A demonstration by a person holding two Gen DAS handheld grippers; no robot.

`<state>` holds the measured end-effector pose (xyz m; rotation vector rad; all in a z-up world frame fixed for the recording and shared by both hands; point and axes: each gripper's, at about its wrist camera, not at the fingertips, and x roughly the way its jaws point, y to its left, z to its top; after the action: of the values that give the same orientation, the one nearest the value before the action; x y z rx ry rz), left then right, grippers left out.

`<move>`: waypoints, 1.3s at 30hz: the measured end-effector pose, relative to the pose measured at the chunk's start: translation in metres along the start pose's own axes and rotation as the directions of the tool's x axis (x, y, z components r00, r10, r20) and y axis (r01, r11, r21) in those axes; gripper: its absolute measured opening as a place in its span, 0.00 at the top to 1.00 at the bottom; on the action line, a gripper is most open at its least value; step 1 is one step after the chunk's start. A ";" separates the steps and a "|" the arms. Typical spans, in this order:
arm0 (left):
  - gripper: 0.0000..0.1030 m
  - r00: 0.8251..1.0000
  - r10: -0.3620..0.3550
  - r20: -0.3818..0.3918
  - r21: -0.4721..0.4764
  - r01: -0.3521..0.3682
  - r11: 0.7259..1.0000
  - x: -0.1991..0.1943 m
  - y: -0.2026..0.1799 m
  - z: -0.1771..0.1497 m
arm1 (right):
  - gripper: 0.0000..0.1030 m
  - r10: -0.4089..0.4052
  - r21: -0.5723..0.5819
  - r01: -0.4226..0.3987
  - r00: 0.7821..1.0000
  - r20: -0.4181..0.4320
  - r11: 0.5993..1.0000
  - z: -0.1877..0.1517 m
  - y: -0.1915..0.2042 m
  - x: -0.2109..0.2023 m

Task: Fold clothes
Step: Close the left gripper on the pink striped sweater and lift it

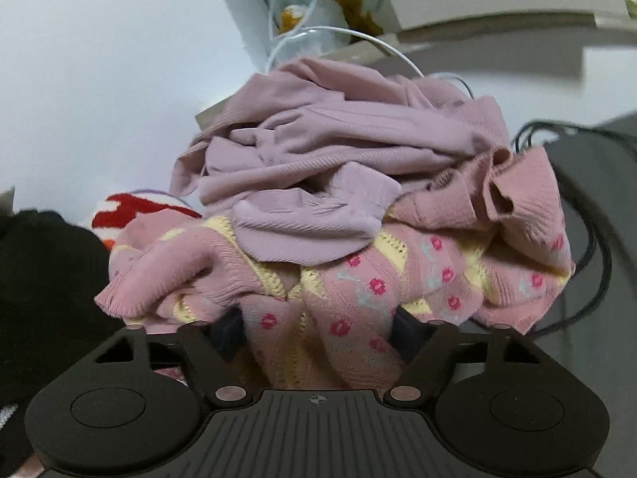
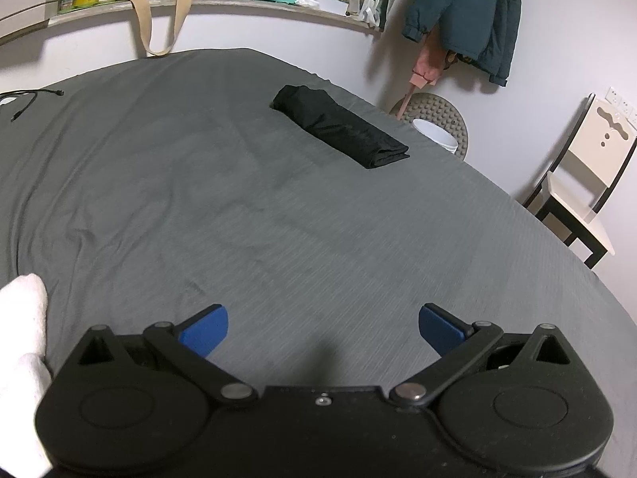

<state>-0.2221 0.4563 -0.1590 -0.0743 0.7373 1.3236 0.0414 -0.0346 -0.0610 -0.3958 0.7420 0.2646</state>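
Observation:
In the left wrist view a pile of clothes fills the middle: a lilac ribbed garment (image 1: pixel 318 151) lies crumpled on top of a pink knit with red flowers and yellow stripes (image 1: pixel 358 290). My left gripper (image 1: pixel 316 320) is shut on a bunched fold of that pink knit, and the cloth hides most of both fingers. In the right wrist view my right gripper (image 2: pixel 322 326) stands open, blue pads wide apart, just above the bare grey bed sheet (image 2: pixel 199 199). A folded black garment (image 2: pixel 342 131) lies far ahead on the sheet.
Dark clothing (image 1: pixel 43 286) and a red-and-white item (image 1: pixel 131 209) lie left of the pile, with black cables (image 1: pixel 589 215) to its right. White fabric (image 2: pixel 22 338) shows at the lower left. A chair (image 2: pixel 577 195), a stool holding a white tub (image 2: pixel 436 129) and a hanging jacket (image 2: pixel 469 12) stand beyond the bed's right edge.

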 end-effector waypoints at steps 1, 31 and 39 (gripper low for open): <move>0.43 1.000 -0.005 0.005 -0.019 0.005 1.000 -0.001 0.002 0.000 | 0.00 0.000 0.000 0.000 1.000 0.000 1.000 0.000 0.000 0.000; 0.94 0.690 -0.524 0.499 -0.206 0.682 0.701 -0.145 -0.003 0.104 | 0.00 0.002 0.033 -0.001 1.000 -0.019 0.999 0.003 -0.007 0.002; 0.13 0.938 -0.216 0.270 -0.293 0.294 0.910 -0.100 -0.021 0.070 | 0.00 0.011 0.053 -0.009 1.000 -0.026 0.999 0.003 -0.012 0.003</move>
<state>-0.1782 0.3971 -0.0597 -0.2727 0.2878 1.1654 0.0497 -0.0436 -0.0578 -0.3464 0.7749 0.2495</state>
